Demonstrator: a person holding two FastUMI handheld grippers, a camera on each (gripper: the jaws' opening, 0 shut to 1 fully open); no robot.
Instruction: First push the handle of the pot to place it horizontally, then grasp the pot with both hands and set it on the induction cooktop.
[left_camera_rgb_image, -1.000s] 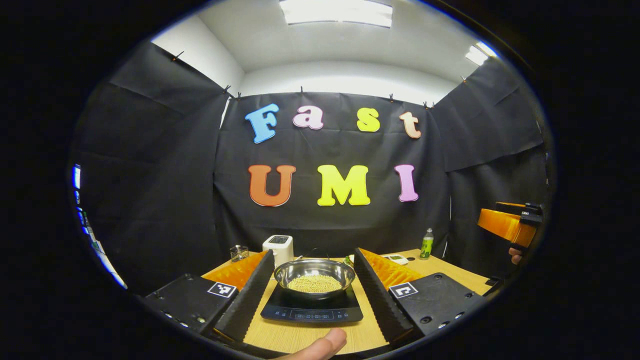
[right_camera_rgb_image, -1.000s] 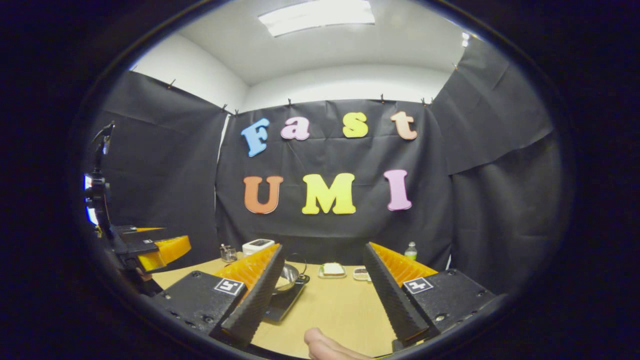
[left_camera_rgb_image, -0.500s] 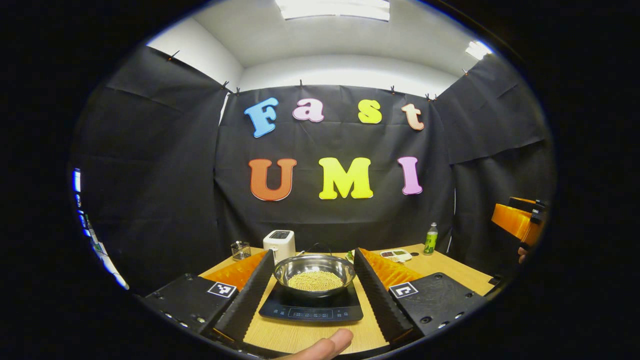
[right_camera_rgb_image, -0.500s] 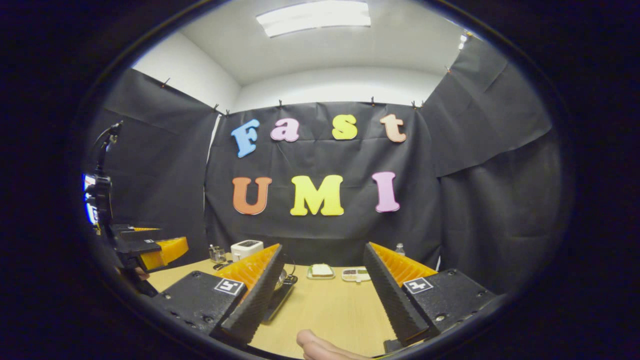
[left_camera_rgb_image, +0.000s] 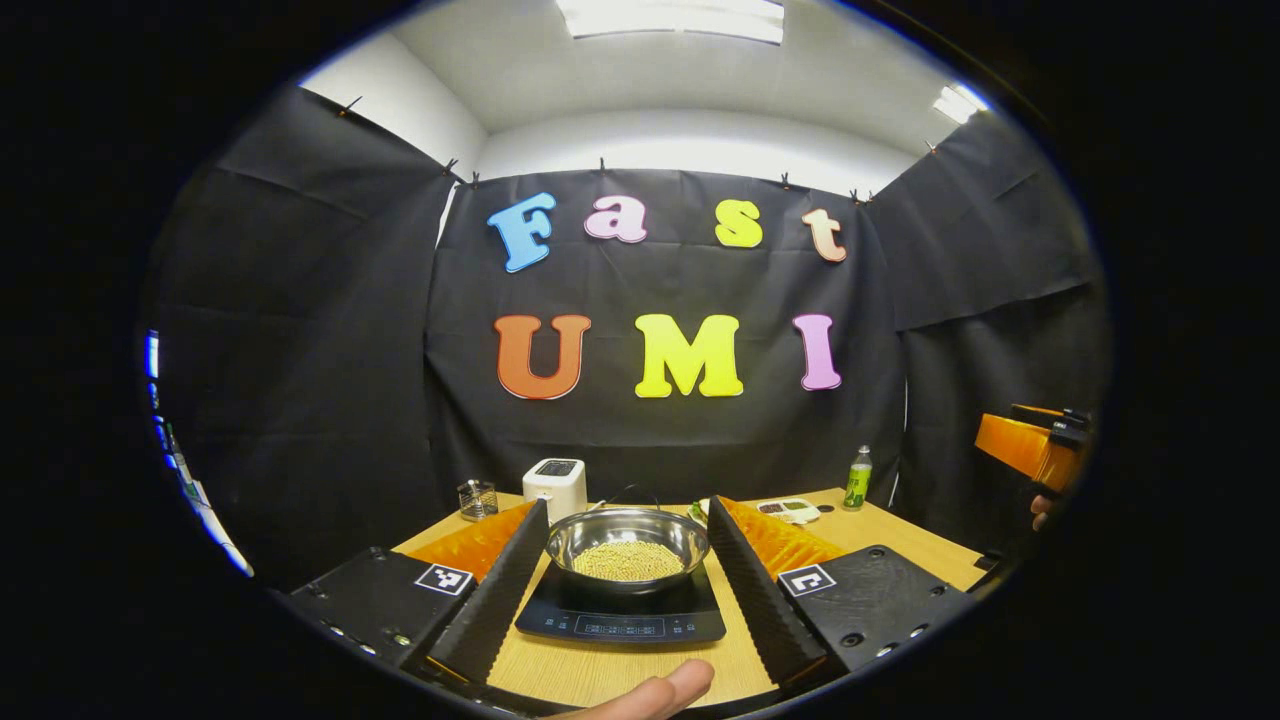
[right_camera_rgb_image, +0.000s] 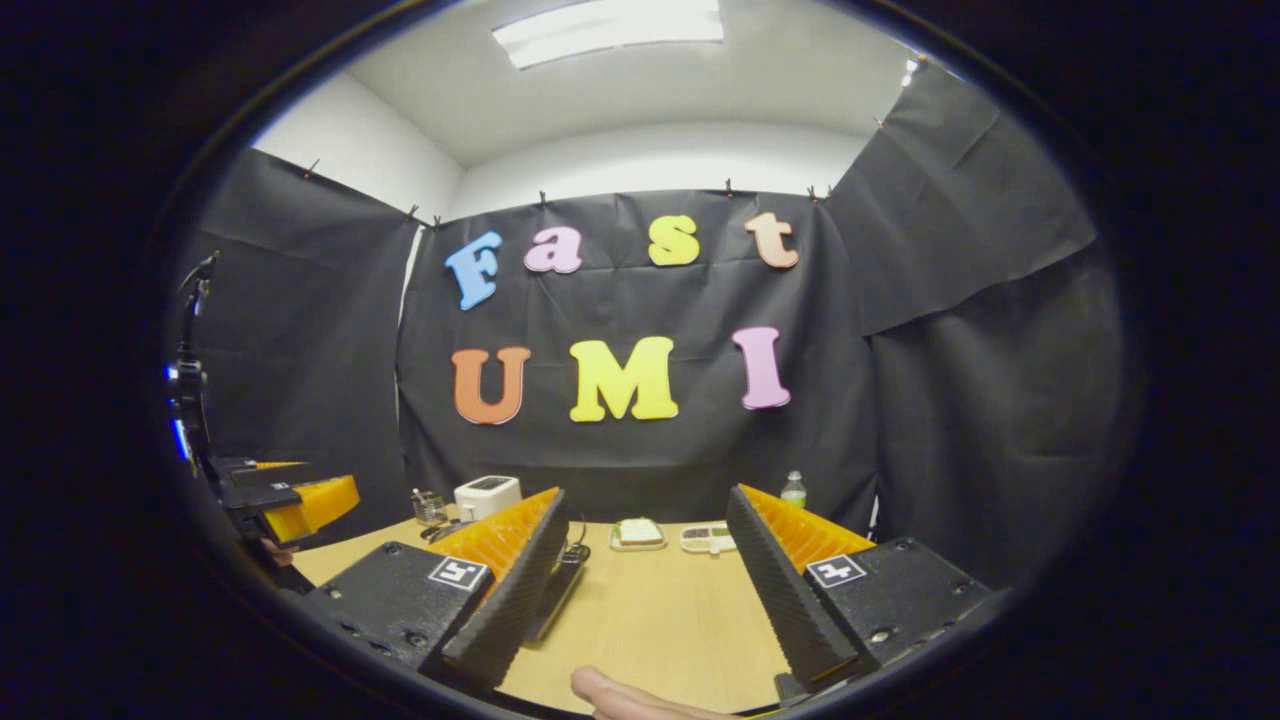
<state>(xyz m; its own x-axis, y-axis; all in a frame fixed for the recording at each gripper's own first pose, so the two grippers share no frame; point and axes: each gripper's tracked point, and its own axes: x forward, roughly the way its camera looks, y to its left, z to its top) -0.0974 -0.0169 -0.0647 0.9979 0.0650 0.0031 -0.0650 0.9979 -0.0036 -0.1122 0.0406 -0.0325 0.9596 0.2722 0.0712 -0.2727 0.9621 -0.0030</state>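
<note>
A steel pot (left_camera_rgb_image: 627, 545) holding small yellowish grains sits on the black induction cooktop (left_camera_rgb_image: 620, 618). A thin wire handle (left_camera_rgb_image: 632, 490) arcs behind its far rim. My left gripper (left_camera_rgb_image: 628, 510) is open and back from the pot, one finger on either side of it, touching nothing. My right gripper (right_camera_rgb_image: 645, 497) is open over bare table, with nothing between its fingers. An edge of the cooktop (right_camera_rgb_image: 552, 604) peeks past the right gripper's left finger, which hides the pot. Each gripper appears at the edge of the other's view: right gripper (left_camera_rgb_image: 1030, 445), left gripper (right_camera_rgb_image: 290, 497).
On the wooden table (right_camera_rgb_image: 650, 620) at the back stand a white toaster (left_camera_rgb_image: 557, 487), a glass (left_camera_rgb_image: 478, 498), a green bottle (left_camera_rgb_image: 853, 483), a plated sandwich (right_camera_rgb_image: 638, 533) and a small tray (right_camera_rgb_image: 705, 538). A fingertip (left_camera_rgb_image: 655, 693) shows at the bottom edge.
The right gripper has swung to the right, and the pot has slipped behind its left finger. The left gripper has tilted only slightly; the pot has stayed on the cooktop.
</note>
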